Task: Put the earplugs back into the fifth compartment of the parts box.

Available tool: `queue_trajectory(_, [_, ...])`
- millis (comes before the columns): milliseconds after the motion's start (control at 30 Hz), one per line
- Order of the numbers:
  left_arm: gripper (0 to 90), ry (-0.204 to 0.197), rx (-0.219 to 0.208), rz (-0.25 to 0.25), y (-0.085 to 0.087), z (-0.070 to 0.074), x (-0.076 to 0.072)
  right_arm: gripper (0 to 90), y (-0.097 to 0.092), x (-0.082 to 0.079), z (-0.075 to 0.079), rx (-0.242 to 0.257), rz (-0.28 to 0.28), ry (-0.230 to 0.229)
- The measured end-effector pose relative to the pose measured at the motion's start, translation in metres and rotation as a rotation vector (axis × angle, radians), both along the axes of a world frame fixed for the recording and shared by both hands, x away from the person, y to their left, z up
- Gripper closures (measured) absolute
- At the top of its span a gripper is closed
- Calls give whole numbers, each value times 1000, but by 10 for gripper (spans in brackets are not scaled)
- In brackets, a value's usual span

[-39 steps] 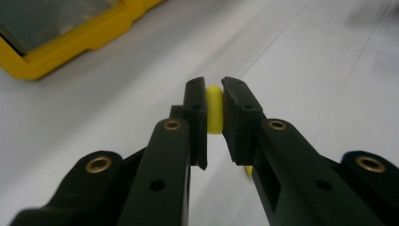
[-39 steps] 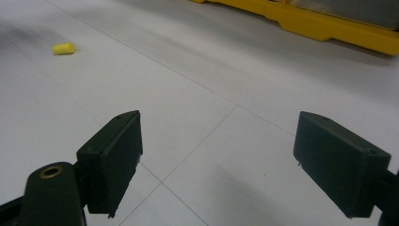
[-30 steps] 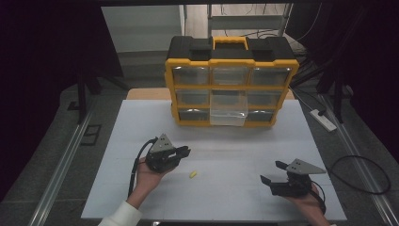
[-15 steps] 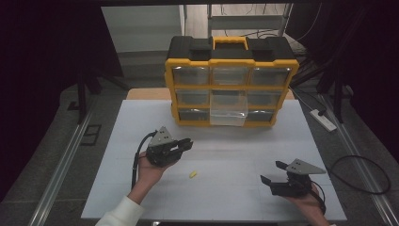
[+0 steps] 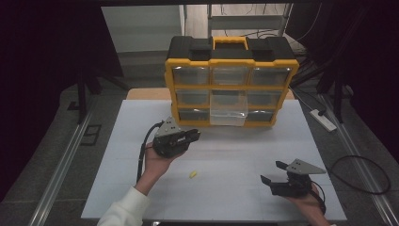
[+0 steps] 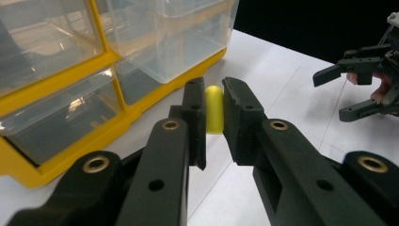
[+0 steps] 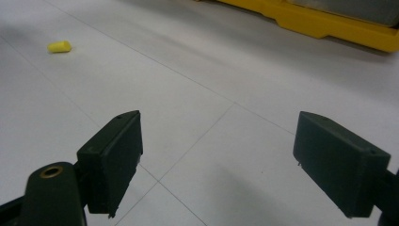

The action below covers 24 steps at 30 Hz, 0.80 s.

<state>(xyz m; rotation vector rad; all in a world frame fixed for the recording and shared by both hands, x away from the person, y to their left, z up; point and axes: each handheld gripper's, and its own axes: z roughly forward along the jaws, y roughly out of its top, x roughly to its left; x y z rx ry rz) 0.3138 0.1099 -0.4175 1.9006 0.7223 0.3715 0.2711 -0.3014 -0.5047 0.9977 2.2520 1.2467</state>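
My left gripper [image 6: 214,110] pinches yellow foam earplug [image 6: 214,109] mid-body, near pulled-out clear drawer [image 5: 228,112] of yellow organizer [image 5: 231,87]. Looks light, soft, squashy: gentle squeeze. Right gripper [image 7: 219,165] wide open, empty. Second earplug [image 5: 192,174] on table [image 5: 235,197].

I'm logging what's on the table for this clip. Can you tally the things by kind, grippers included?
Yellow earplugs: 2, one held in the left gripper, one loose on the white table.
Yellow-and-black drawer organizer: 1, one middle drawer pulled out.
Grippers: 2, left, right.
Total: 5
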Motion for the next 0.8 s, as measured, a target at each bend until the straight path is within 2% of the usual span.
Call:
queue_trajectory(167, [789, 4, -20, -2, -2, 6, 6, 166, 0, 0, 0, 2, -1, 0])
queue_trajectory(367, [788, 8, -64, 5, -3, 14, 14, 166, 0, 0, 0, -1, -2, -1])
queue_trajectory(533, [788, 4, -69, 7, -8, 20, 23, 166, 0, 1, 0, 0, -2, -1])
queue_trajectory(633, [788, -3, -81, 8, -11, 28, 30, 166, 0, 1, 0, -2, -1, 0])
queue_trajectory(800, [788, -22, -62, 9, -20, 42, 41, 167, -1, 1, 0, 0, -13, -4])
